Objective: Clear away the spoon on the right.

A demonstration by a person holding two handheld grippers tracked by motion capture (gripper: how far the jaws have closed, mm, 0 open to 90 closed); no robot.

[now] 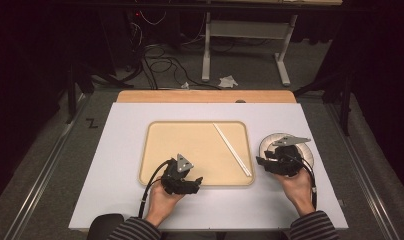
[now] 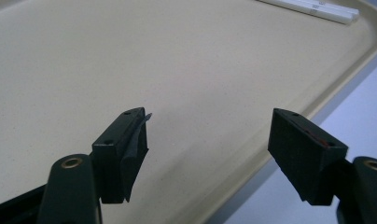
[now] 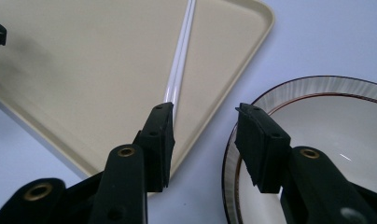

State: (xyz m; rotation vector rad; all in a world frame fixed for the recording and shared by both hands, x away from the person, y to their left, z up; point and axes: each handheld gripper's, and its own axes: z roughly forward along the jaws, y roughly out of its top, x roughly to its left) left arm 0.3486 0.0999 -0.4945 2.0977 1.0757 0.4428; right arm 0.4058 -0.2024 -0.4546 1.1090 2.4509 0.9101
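right gripper jaws apart — above plate rim, beside tray.

chopsticks in tray, right side, plate just right of tray

tray: beige | chopsticks: white | plate: white, brown rim line | table: pale grey

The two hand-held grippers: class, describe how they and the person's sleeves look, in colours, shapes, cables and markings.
The left gripper and the right gripper have chunky black bodies, each topped by a grey three-cornered plate. A black cable trails from each back toward the person. Each has two blocky black jaws with small screw holes, on arms with brass-coloured rivets. The sleeves are dark with thin light stripes.
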